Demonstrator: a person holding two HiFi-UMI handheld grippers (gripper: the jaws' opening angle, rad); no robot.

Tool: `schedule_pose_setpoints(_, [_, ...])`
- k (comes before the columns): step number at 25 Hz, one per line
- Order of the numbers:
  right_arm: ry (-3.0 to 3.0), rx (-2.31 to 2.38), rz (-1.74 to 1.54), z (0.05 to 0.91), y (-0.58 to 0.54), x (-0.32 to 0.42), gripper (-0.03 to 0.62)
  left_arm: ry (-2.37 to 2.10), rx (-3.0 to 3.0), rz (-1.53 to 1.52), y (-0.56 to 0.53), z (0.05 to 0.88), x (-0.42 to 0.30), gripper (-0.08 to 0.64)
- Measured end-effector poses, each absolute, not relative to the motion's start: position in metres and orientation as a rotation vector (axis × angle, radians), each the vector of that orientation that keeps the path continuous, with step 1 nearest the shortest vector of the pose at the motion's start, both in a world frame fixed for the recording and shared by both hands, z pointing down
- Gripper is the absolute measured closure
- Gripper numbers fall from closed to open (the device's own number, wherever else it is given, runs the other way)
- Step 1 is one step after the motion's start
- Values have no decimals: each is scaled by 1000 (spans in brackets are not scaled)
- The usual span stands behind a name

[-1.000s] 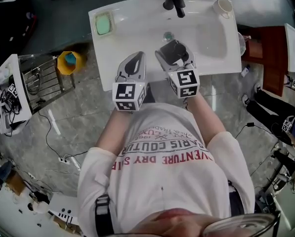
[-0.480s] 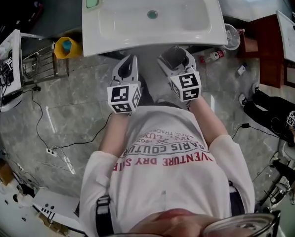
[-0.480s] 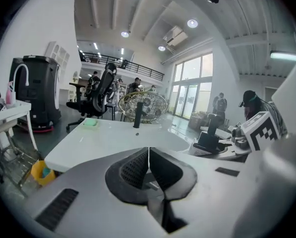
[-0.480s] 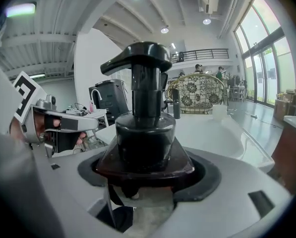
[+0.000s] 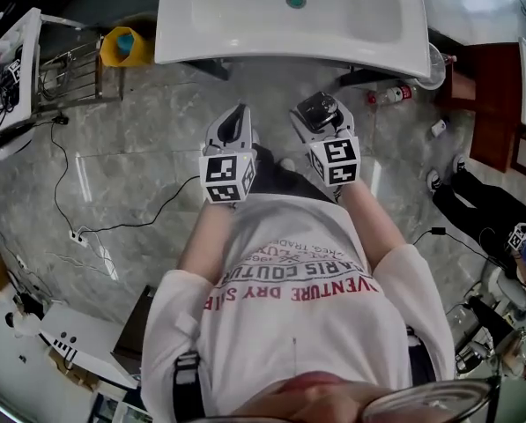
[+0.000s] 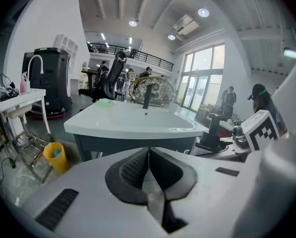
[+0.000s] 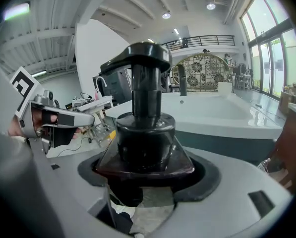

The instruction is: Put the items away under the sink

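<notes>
Grey stone-patterned flooring spreads beneath a white washbasin (image 5: 179, 38) on a dark base, where a person in a white printed T-shirt stands back from the front edge with a handheld gripper in each hand. The right gripper (image 5: 321, 120) has its jaws clamped on a dark pump bottle (image 7: 142, 128), gripping the body just below the shoulder. The bottle is held off the floor in front of the basin, not yet underneath it, and looks roughly upright with its pump on top. It has a glossy black pump head and collar, a short spout turned to one side, and a squared body of deep brown that looks slightly translucent at the shoulder. The left gripper (image 5: 237, 120) is held alongside, its ribbed pads pressed together with nothing between them. The bottle looks rigid and smooth-sided, so it could slide in the pads if tilted. How full it is cannot be told, but any liquid would put its weight low. The body is probably the safest place to hold it, since the narrow pump neck may give or depress. A yellow bin (image 5: 122, 44) and a wire rack (image 5: 69, 69) stand to the left of the basin, and a small bottle (image 5: 388, 96) lies on the floor to its right.
</notes>
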State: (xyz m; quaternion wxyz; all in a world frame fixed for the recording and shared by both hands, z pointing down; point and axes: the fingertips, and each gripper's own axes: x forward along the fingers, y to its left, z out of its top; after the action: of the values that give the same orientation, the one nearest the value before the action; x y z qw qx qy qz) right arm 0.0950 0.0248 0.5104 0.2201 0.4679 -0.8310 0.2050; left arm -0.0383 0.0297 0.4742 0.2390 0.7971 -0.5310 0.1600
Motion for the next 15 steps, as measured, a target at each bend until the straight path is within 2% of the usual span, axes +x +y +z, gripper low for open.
schedule_pose_setpoints(5, [-2320,1266,520,566,12,73,222,-1469,2211,440,9,527,-60,532])
schedule_pose_setpoints(15, [-2386,1226,411,745,-37,35,221,-1553,2334,386,-49,696,-93,532])
